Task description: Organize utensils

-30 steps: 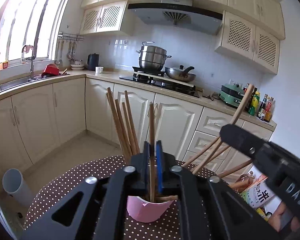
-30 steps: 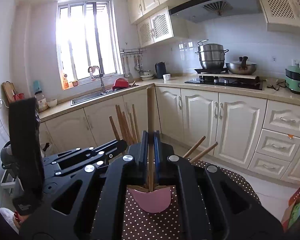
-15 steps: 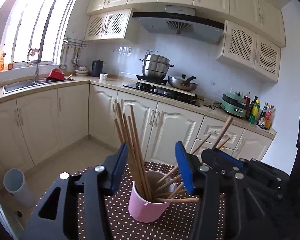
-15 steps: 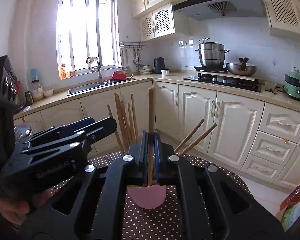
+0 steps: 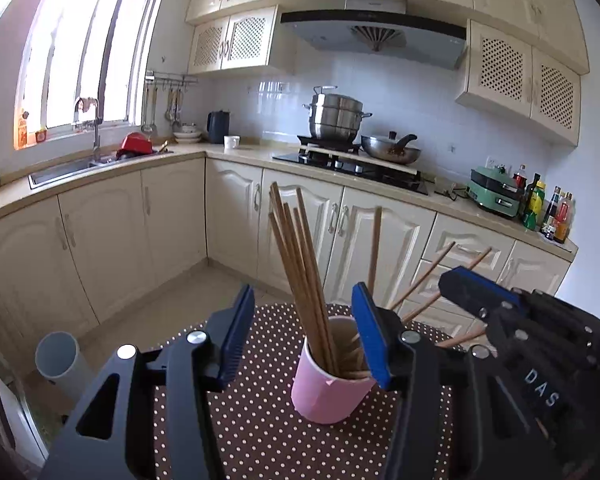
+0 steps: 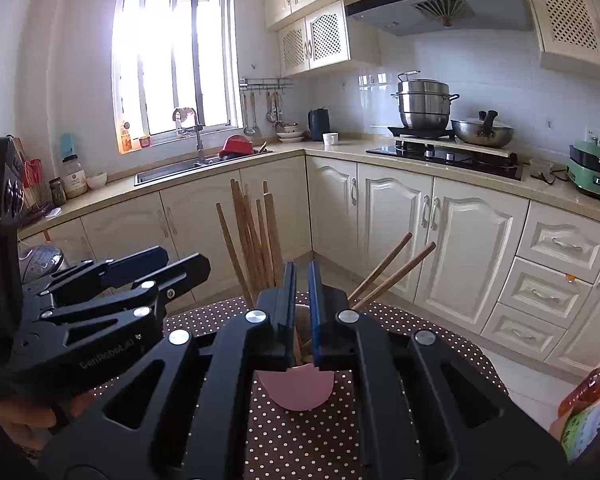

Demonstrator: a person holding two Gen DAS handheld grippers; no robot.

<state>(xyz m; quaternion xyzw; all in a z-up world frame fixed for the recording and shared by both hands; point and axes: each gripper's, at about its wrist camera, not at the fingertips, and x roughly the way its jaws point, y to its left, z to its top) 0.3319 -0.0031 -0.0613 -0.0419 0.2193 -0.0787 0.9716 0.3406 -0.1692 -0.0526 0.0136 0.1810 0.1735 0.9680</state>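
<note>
A pink cup (image 5: 326,390) stands on the brown polka-dot table (image 5: 260,420) and holds several wooden chopsticks (image 5: 300,256). My left gripper (image 5: 302,334) is open and empty, its jaws on either side of the cup's top. My right gripper (image 6: 301,312) stands just above the cup (image 6: 296,388) with its jaws slightly apart and nothing gripped between them. Chopsticks (image 6: 256,236) rise behind it; two lean right. The right gripper also shows in the left wrist view (image 5: 500,312) to the right of the cup.
A snack bag and bottle (image 6: 588,404) lie at the table's right edge. A grey bin (image 5: 60,360) stands on the floor at left. Kitchen cabinets, sink and stove line the background.
My left gripper let go of its chopstick into the cup and opened wide. My right gripper then released its upright chopstick into the cup and its jaws parted slightly.
</note>
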